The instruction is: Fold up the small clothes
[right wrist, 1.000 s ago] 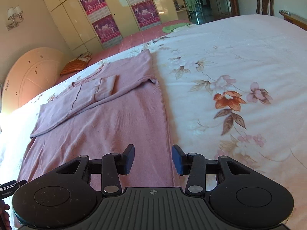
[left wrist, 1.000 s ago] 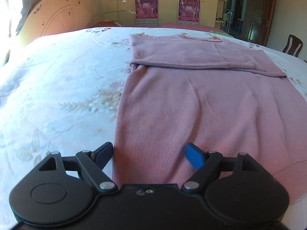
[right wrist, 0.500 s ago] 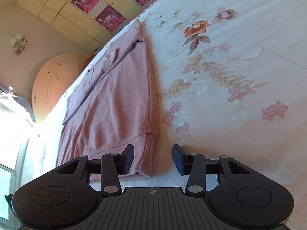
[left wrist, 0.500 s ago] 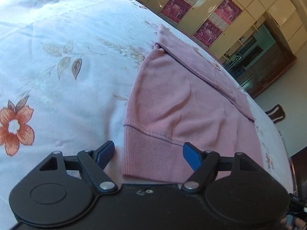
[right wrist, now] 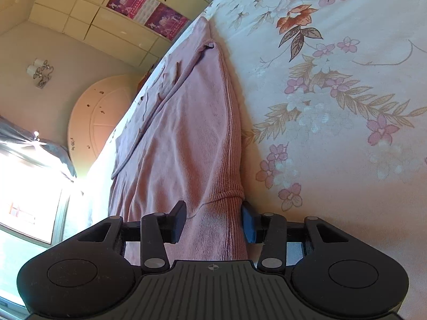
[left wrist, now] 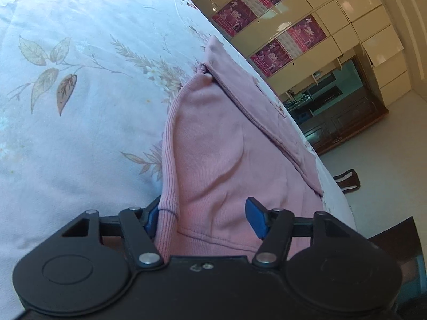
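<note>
A pink ribbed sweater (left wrist: 213, 144) lies on the floral bedsheet (left wrist: 80, 106), its sleeves folded across the chest at the far end. My left gripper (left wrist: 204, 218) is open with the sweater's left hem corner between its blue fingers. In the right wrist view the same sweater (right wrist: 192, 138) runs away from me. My right gripper (right wrist: 213, 221) is open with the right hem corner between its fingers. Both hem corners look slightly lifted and bunched at the fingers.
The bedsheet (right wrist: 333, 106) spreads wide on both sides of the sweater. Cream wardrobes with pink posters (left wrist: 275, 26) stand beyond the bed. A round headboard (right wrist: 101, 117) and a bright window (right wrist: 32, 200) are at the left. A dark chair (left wrist: 347, 180) stands off the bed's edge.
Both grippers have dropped back to the sweater's hem and pushed their open fingers around its two bottom corners. The hem now bunches between the fingers.
</note>
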{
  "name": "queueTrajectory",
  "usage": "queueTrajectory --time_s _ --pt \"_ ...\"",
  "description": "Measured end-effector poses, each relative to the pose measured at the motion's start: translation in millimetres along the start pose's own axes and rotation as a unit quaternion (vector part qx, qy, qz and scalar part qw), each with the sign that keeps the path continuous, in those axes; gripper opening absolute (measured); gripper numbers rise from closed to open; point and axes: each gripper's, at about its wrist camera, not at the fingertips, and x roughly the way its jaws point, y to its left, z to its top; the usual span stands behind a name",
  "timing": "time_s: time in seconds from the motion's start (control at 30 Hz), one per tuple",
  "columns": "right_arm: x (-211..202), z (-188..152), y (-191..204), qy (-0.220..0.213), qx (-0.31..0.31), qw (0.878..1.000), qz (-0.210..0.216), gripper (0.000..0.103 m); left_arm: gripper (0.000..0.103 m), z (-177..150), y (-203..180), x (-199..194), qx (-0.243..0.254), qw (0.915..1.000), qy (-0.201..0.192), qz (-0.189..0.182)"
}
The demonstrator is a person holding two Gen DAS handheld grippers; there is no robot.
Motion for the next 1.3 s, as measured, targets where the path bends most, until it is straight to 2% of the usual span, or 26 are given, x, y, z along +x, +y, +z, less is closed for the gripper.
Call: queueTrajectory --time_s 0.13,0.2,0.33,0.43,0.47,0.5,0.53,0.57,0.63,0.7,0.73,0.83,0.9,0.93,0.97,1.03,1.13,1.3 --pt "0 -3 4 0.018 -0.027 0.999 0.000 0.044 0.044 -12 7 -8 0.009 0.9998 0.017 -0.012" --pt "-4 -9 7 0.022 -0.046 0.999 -0.005 0.044 0.042 -16 13 -14 0.010 0.9996 0.018 -0.016" --pt "-3 -15 6 0.019 -0.038 0.999 -0.004 0.044 0.042 -11 17 -9 0.007 0.9994 0.022 -0.028" --pt "5 -13 11 0.016 -0.042 0.999 -0.004 0.043 0.039 -6 11 -1 0.007 0.9997 0.018 -0.016" --pt "7 -13 13 0.015 -0.051 0.999 -0.010 0.037 0.035 -6 8 2 0.016 0.9997 0.015 -0.005" --pt "11 -14 14 0.019 -0.057 0.998 -0.023 0.012 0.021 -5 5 5 0.025 0.9996 0.014 0.009" --pt "13 -15 15 0.019 -0.058 0.998 -0.029 0.011 0.008 -5 2 6 0.034 0.9990 0.013 0.027" --pt "12 -16 15 0.013 -0.058 0.998 -0.029 0.011 0.006 -5 2 6 0.037 0.9987 0.014 0.031" --pt "7 -18 21 0.001 -0.063 0.997 -0.032 0.011 0.006 -6 -3 -6 0.042 0.9989 -0.008 0.016" --pt "-8 -18 31 -0.022 -0.070 0.997 -0.008 0.010 0.006 -7 -11 -26 0.057 0.9972 -0.042 -0.023" --pt "-17 -18 37 -0.035 -0.081 0.996 0.009 0.010 0.006 -7 -13 -37 0.065 0.9959 -0.054 -0.032" --pt "-24 -18 42 -0.047 -0.103 0.994 0.013 0.010 0.006 -8 -8 -32 0.085 0.9956 -0.040 0.001" --pt "-6 -19 29 -0.020 -0.096 0.995 -0.017 0.010 0.006 -10 6 -15 0.070 0.9972 -0.009 0.027" --pt "5 -21 22 -0.002 -0.087 0.995 -0.044 0.010 0.006 -13 15 -9 0.054 0.9981 -0.004 0.028" --pt "9 -23 16 -0.002 -0.075 0.996 -0.047 0.008 0.006 -14 19 -11 0.034 0.9992 -0.014 0.017" --pt "1 -23 15 -0.016 -0.054 0.998 -0.034 0.008 0.006 -14 16 -14 0.036 0.9990 -0.019 0.018" --pt "-8 -19 24 -0.033 -0.064 0.997 -0.023 0.009 0.006 -8 11 -18 0.048 0.9985 -0.023 0.015" --pt "-11 8 51 -0.060 -0.091 0.994 -0.011 0.008 0.006 20 -11 -19 0.048 0.9976 -0.045 -0.022"
